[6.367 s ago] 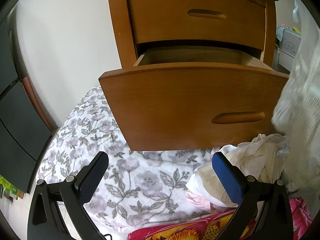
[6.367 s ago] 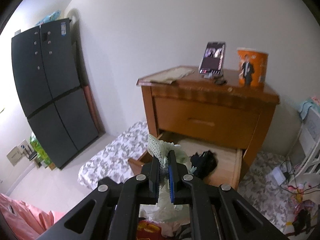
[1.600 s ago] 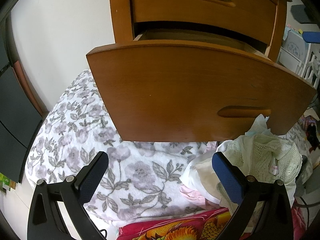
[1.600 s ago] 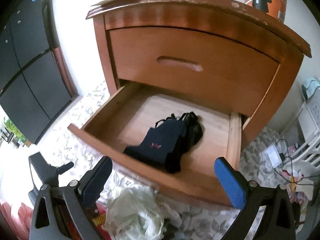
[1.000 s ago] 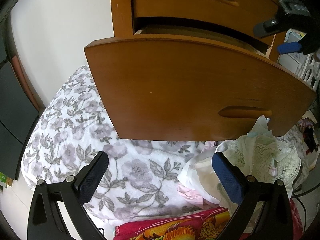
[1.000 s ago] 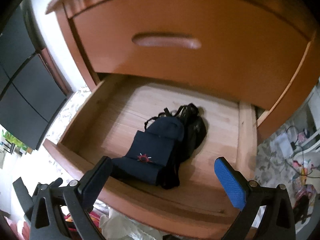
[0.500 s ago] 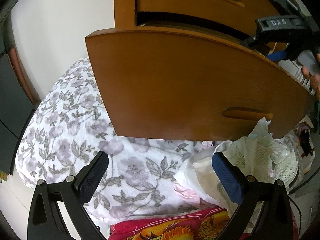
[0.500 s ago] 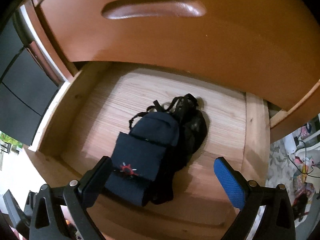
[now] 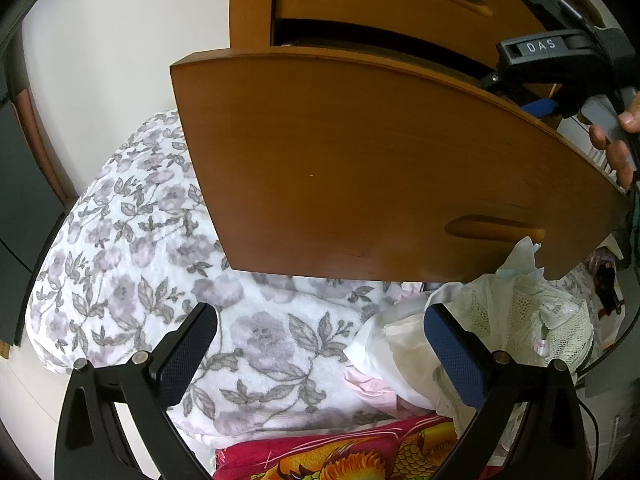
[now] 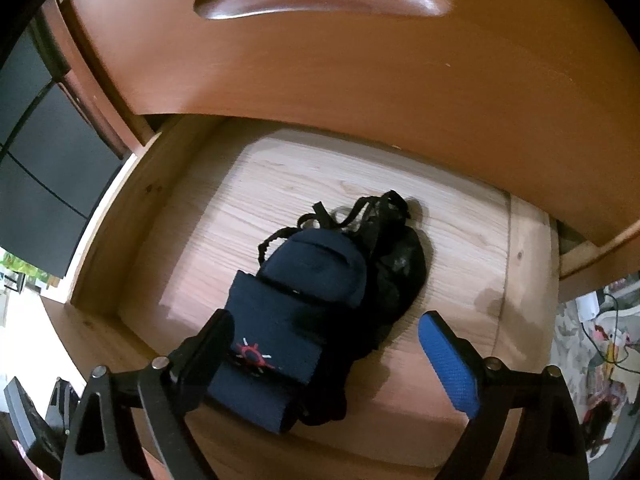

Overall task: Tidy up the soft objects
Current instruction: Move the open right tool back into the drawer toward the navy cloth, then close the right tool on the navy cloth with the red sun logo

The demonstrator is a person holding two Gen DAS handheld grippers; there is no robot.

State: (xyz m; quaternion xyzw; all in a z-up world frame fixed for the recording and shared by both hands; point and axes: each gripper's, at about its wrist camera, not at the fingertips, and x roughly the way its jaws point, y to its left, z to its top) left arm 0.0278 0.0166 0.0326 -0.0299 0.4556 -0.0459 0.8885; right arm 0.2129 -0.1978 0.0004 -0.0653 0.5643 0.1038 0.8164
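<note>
- since a second ago the right claw (image 10: 326, 354) has dropped closer into the open lower drawer (image 10: 528, 272), so the navy folded garment (image 10: 280, 344) now fills far more of its view; its jaws have just been closing a little, with that garment lying between them.
- right claw is spread wide, no pad pressing on anything; its dark left finger (image 10: 204, 356) sits over the garment's near left corner, its blue right finger (image 10: 452, 364) stands over bare drawer floor.
- navy folded garment bears a small red sun-like mark and lies on the drawer floor toward the front edge, overlapping a black strappy garment (image 10: 388, 256) that lies behind and to its right.
- closed upper drawer front (image 10: 320, 40) with its carved handle looms above.
- left claw (image 9: 320, 354) is spread and holds nothing, hovering over the grey floral blanket (image 9: 132, 248) on the bed, below the lower drawer's front panel.
- a pile of white and lacy cloth (image 9: 520, 316) lies at the bed's right side, right behind the left claw's blue right finger (image 9: 452, 360); whether they touch i cannot tell.
- a red patterned fabric (image 9: 340, 452) shows at the bottom edge.
- in the left wrist view, a person's hand (image 9: 616, 140) grips the right claw's handle above the drawer's right end.
</note>
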